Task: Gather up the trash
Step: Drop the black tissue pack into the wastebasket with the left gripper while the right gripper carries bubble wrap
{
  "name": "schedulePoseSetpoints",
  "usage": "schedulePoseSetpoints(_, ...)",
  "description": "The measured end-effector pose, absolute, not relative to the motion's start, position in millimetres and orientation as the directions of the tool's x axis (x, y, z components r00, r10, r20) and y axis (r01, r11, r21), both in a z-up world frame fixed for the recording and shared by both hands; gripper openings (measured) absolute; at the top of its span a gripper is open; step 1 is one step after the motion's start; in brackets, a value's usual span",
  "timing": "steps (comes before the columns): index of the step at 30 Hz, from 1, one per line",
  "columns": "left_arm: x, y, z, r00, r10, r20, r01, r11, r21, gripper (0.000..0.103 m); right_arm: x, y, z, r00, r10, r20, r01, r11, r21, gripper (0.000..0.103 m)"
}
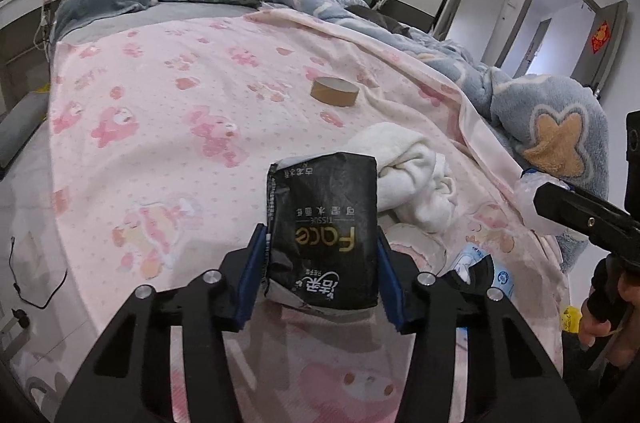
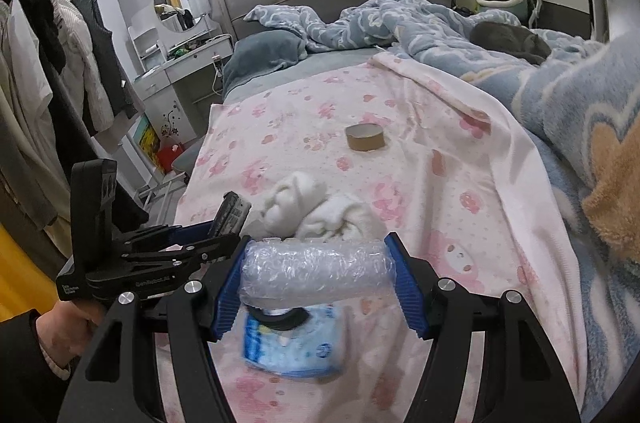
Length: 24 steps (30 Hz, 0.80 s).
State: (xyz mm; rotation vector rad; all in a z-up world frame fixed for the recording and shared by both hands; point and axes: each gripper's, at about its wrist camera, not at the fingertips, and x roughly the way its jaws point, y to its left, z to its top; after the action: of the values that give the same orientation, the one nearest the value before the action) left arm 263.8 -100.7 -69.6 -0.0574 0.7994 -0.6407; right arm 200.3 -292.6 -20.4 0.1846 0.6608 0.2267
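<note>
Black tissue pack [image 1: 324, 229] is clamped between the blue pads of the left gripper [image 1: 320, 263], upright, lettering upside down, raised over the pink sheet [image 1: 160, 95]. In the right view the same pack [image 2: 232, 219] is seen at 9 o'clock, edge-on, in that gripper [image 2: 216, 229], which is held by a hand [image 2: 68, 327].

Bubble-wrap roll [image 2: 316, 273] is gripped crosswise by the right gripper [image 2: 316, 279], both pads pressed on its ends. In the left view that gripper [image 1: 536, 199] enters at 3 o'clock with the roll [image 1: 528, 193] at its tip.

Blue-and-white packet [image 2: 292, 347] lies flat on the sheet just under the roll, at 6 o'clock from it. White cloth [image 2: 320, 211] is bunched at 12 o'clock from the roll. Tape core [image 2: 366, 137] lies farther out, also toward 12 o'clock, well apart from the cloth. Blue blanket [image 2: 552, 91] is heaped along the sheet's 3 o'clock side.
</note>
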Motion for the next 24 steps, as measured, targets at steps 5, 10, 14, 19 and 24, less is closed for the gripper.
schedulePoseSetpoints(5,256.2,-78.0,-61.8,0.541,-0.539,-0.646,0.486,0.827,-0.283,0.054,199.0,-271.2,-10.7,0.764,0.267,-0.588,-0.162,0.961,0.225,0.067)
schedulePoseSetpoints(10,244.4,-48.5,-53.4,0.564,-0.528,-0.635,0.447,0.842,-0.302,0.054,197.6,-241.6,-2.7,0.757,0.286,-0.588,-0.189,0.957,0.222,0.067)
schedulePoseSetpoints(14,230.2,-28.7,-59.1,0.563,-0.507,-0.653,0.426,0.855,-0.295,0.054,197.9,-210.2,0.7,0.745,0.311,-0.591,-0.226,0.950,0.216,0.067)
schedulePoseSetpoints(19,218.6,0.8,-65.7,0.582,-0.440,-0.684,0.390,0.889,-0.240,0.054,201.5,-166.4,0.9,0.713,0.339,-0.613,-0.278,0.940,0.196,0.067)
schedulePoseSetpoints(24,211.7,37.1,-75.0,0.575,-0.401,-0.713,0.330,0.911,-0.247,0.053,204.6,-126.9,-5.2,0.679,0.357,-0.641,-0.312,0.931,0.189,0.067)
